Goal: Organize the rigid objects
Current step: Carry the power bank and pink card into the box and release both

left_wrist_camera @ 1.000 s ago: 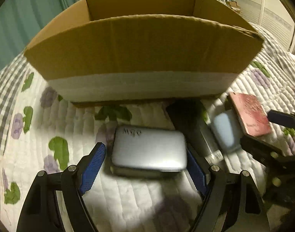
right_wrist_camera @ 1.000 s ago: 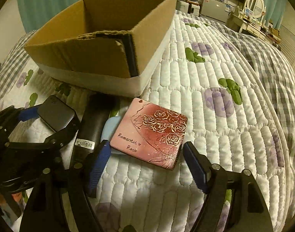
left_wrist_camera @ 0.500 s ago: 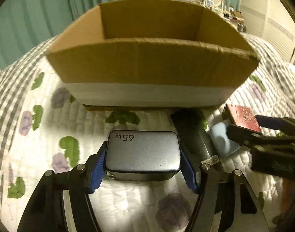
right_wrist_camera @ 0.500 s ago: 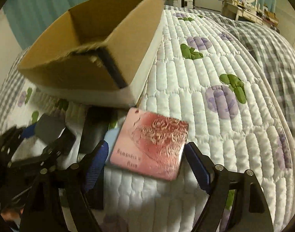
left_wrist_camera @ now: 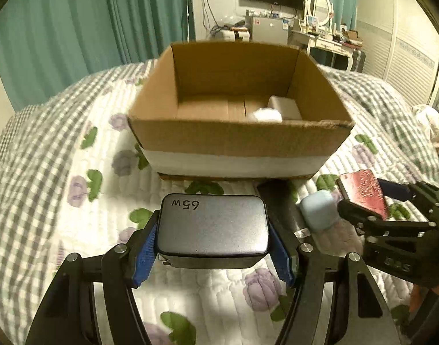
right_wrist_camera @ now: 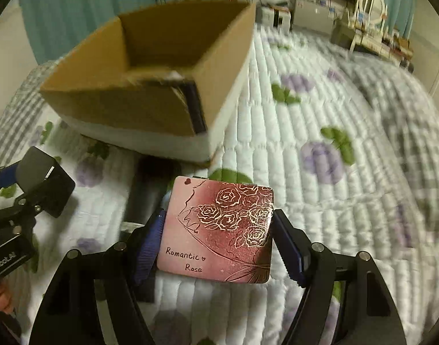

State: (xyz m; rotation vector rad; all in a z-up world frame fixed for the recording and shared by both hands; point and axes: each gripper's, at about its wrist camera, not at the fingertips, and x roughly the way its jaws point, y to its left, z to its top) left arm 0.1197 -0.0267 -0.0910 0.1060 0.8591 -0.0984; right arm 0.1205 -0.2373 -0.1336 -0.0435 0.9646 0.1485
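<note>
While we look along the left gripper [left_wrist_camera: 213,247], its blue-padded fingers [left_wrist_camera: 144,254] clamp a smooth grey charger [left_wrist_camera: 212,225] marked 65W, held level above the quilted bed [left_wrist_camera: 75,155] before the cardboard box [left_wrist_camera: 239,138]. From the right wrist, we see the right gripper [right_wrist_camera: 218,248] squeezing a glossy pink square tin [right_wrist_camera: 219,231] with embossed roses, raised over the quilt.

Dim, warm indoor light; yellow-green cast. Heavy fisheye bending and black vignette at all corners. Left wrist view fairly sharp; soft glare noted on the grey charger [left_wrist_camera: 212,227], a shadow thrown beneath it on the quilt [left_wrist_camera: 75,230]. Right wrist view motion-blurred: cardboard box [right_wrist_camera: 150,97] and distant bedding smeared.
</note>
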